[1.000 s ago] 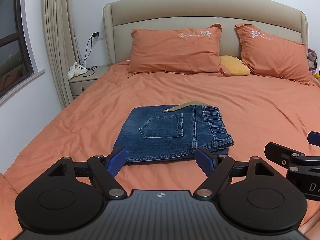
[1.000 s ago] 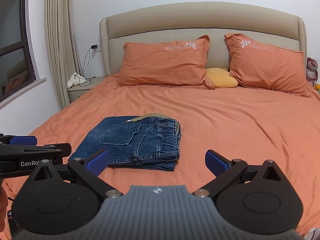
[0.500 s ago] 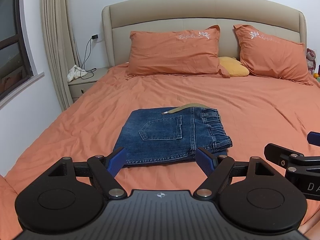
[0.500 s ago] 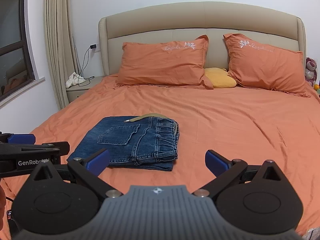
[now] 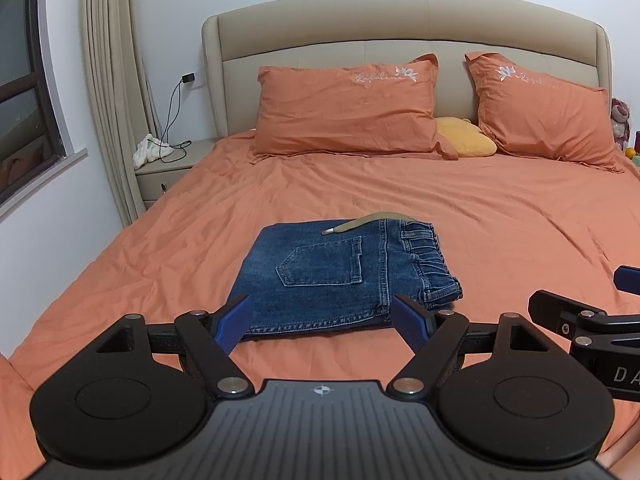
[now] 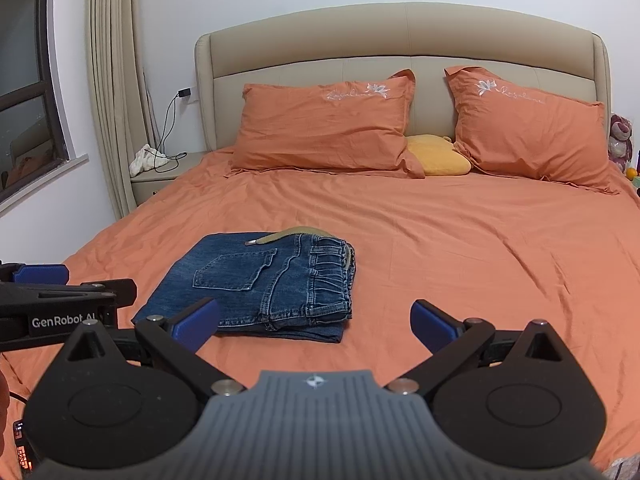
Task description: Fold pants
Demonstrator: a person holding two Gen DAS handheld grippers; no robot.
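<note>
Blue denim pants (image 5: 336, 272) lie folded in a flat rectangle on the orange bed (image 5: 500, 232), back pocket up, waistband at the right, an olive drawstring (image 5: 360, 222) across the top edge. My left gripper (image 5: 324, 320) hangs open just short of the fold's near edge, holding nothing. In the right wrist view the pants (image 6: 260, 280) sit left of centre, and my right gripper (image 6: 316, 320) is open and empty, near their right corner. Each view catches the other gripper's fingers at its side edge.
Two orange pillows (image 5: 344, 108) (image 5: 544, 112) and a yellow cushion (image 5: 464, 140) rest against the beige headboard (image 5: 400, 20). A nightstand (image 5: 168, 168) with a white cloth and charger cable stands at the left, beside curtains (image 5: 108, 92) and a window. A plush toy (image 6: 620, 140) sits far right.
Both grippers have drawn back and risen slightly, so the pants appear a bit farther away. The pants have not moved and both grippers stay open.
</note>
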